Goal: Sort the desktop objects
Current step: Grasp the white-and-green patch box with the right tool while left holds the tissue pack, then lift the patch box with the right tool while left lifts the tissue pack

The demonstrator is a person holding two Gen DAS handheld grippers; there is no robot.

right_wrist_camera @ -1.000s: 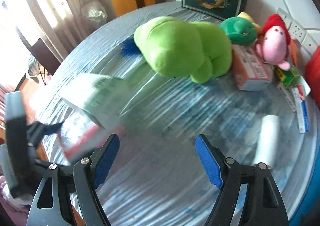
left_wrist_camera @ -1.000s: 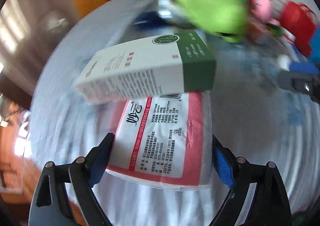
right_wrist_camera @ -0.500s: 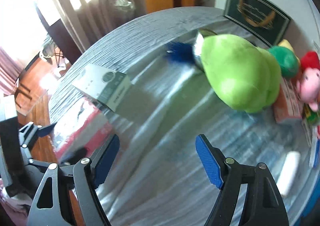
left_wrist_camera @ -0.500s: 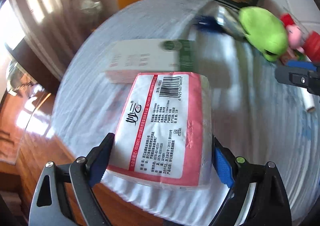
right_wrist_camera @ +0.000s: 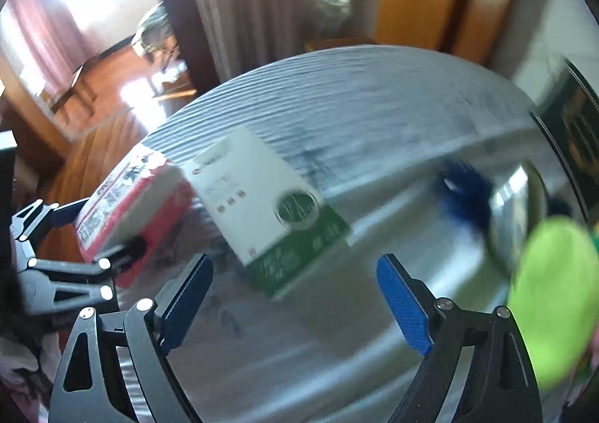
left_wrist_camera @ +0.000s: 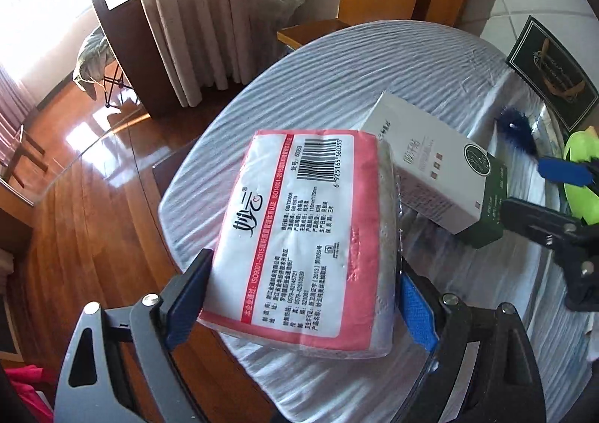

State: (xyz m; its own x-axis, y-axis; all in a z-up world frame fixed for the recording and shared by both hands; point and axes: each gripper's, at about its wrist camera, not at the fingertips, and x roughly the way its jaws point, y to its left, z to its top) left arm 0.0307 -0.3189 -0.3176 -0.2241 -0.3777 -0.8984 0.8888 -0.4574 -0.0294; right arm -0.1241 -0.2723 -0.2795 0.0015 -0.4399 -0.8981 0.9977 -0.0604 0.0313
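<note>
The left gripper (left_wrist_camera: 299, 292) clamps a red tissue pack (left_wrist_camera: 303, 232) between its blue pads, held near the edge of the cloth-covered table (left_wrist_camera: 337, 78). Just right of the pack lies a white-and-green box (left_wrist_camera: 438, 168), with a blue brush (left_wrist_camera: 518, 131) farther right. The right gripper (right_wrist_camera: 295, 292) is spread wide and empty before the box (right_wrist_camera: 273, 209), a green plush (right_wrist_camera: 554, 292) at its right.
</note>
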